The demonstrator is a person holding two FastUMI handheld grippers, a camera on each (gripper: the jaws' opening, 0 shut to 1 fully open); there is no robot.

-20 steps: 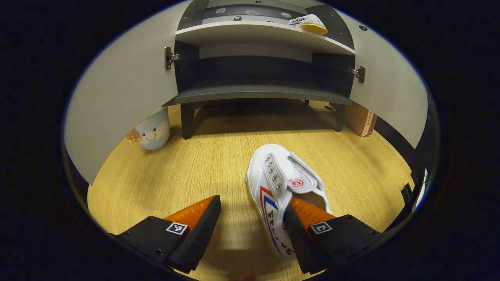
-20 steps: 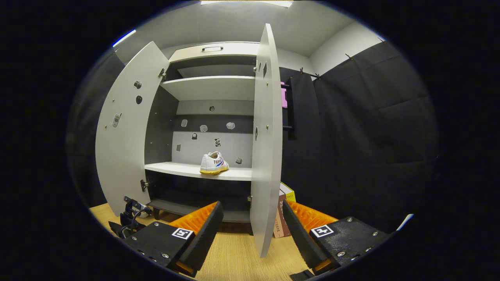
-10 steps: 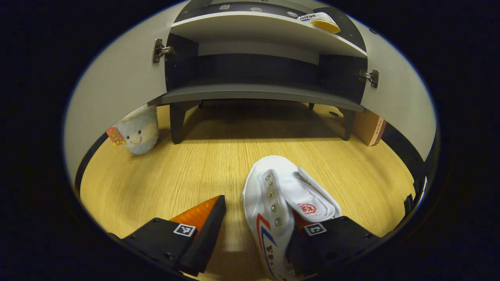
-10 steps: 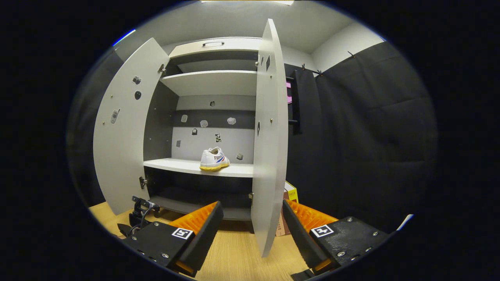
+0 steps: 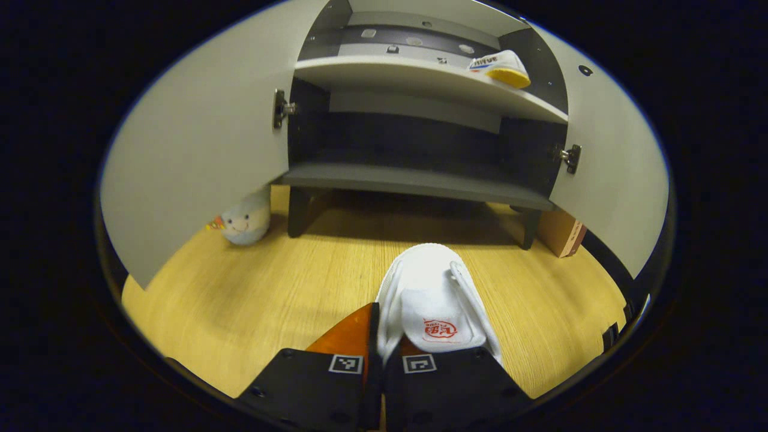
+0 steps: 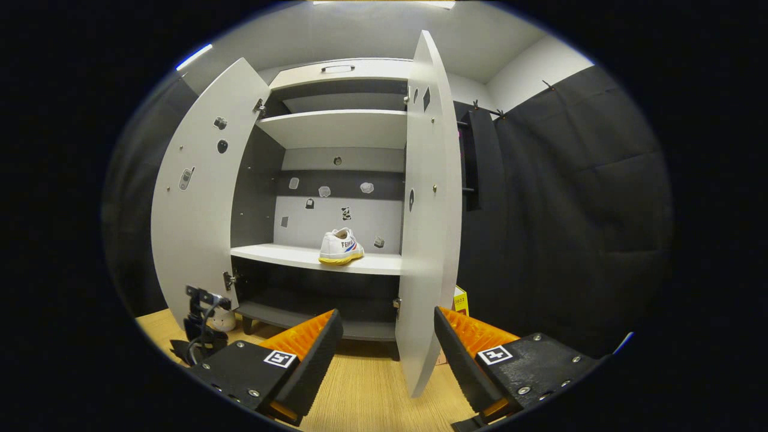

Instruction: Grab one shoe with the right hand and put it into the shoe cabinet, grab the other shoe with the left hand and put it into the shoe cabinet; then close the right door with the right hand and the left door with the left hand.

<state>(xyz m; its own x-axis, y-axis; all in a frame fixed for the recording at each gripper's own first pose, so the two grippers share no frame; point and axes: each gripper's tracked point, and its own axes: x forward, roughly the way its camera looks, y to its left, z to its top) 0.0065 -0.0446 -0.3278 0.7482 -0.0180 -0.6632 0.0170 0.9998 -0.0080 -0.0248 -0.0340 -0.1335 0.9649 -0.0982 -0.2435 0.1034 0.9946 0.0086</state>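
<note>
My left gripper (image 5: 379,336) is shut on the side wall of a white shoe (image 5: 433,300) just above the wooden floor, its toe pointing at the shoe cabinet (image 5: 414,180). A second white shoe with a yellow sole (image 5: 501,65) (image 6: 341,247) sits on the cabinet's middle shelf (image 6: 312,258). Both doors stand open: the left door (image 5: 198,144) (image 6: 198,198) and the right door (image 5: 612,174) (image 6: 429,216). My right gripper (image 6: 384,348) is open and holds nothing, facing the edge of the right door. The left gripper's body (image 6: 201,327) shows low at the left in the right gripper view.
A small pale plush toy (image 5: 245,219) lies on the floor under the left door. A brown box (image 5: 559,231) stands beside the cabinet's right leg, behind the right door. Black cloth wall (image 6: 570,210) fills the right side.
My left gripper closed on the shoe's side wall and the shoe turned toe-first toward the cabinet. The right gripper shifted slightly and stayed open.
</note>
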